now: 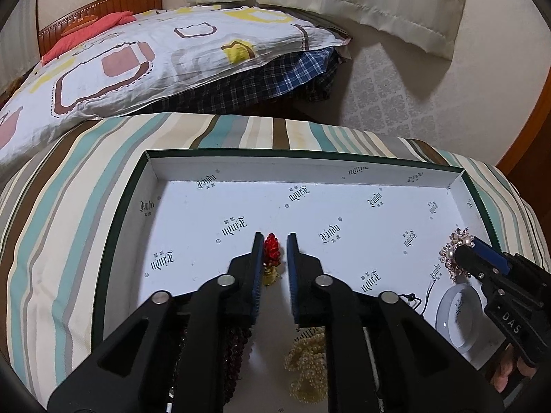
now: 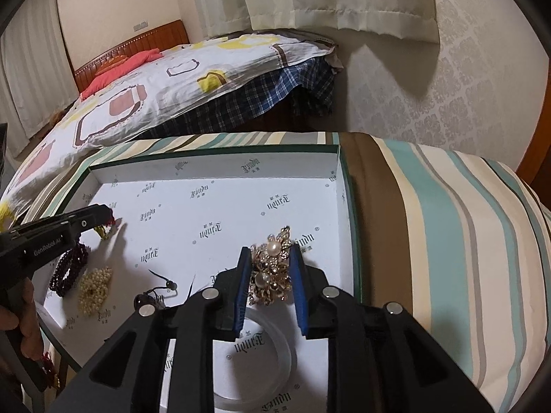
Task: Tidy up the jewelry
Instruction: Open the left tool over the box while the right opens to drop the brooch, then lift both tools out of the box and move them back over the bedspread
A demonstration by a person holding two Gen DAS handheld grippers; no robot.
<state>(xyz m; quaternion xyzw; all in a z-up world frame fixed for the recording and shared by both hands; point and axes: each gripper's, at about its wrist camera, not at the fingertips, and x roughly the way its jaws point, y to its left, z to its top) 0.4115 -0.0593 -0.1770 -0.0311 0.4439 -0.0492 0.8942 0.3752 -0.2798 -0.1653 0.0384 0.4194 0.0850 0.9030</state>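
A shallow box lid (image 1: pixel 132 206) with a dark green rim and a white printed lining lies on a striped bedcover (image 1: pixel 69 186), and all the jewelry sits inside it.

Farthest left in the lid, seen from the right wrist camera, the left gripper (image 1: pixel 273 239) reaches down over a red beaded ornament (image 1: pixel 272 249) with a yellow tail. In the left wrist view the ornament lies on the lining between the two blue pads; the jaws stand a little apart, with a visible gap on the right side, and whether the left pad touches the beads I cannot tell.

Just below that gripper lies a dark red bead bracelet (image 2: pixel 67 272), and beside it to the right a heap of cream pearls (image 2: pixel 94 287). Further right a thin black cord with a small bead (image 2: pixel 165 284) trails across the lining.

Next comes the right gripper (image 2: pixel 268 253), whose blue pads flank a gold brooch set with pearls (image 2: pixel 272 268). The brooch fills the gap from pad to pad, and it appears pinched between the jaws, resting low against the lining near the lid's right wall.

Under that gripper a translucent white bangle (image 2: pixel 286 354) lies flat.

A person's fingers (image 1: pixel 504 377) wrap the right gripper's handle.
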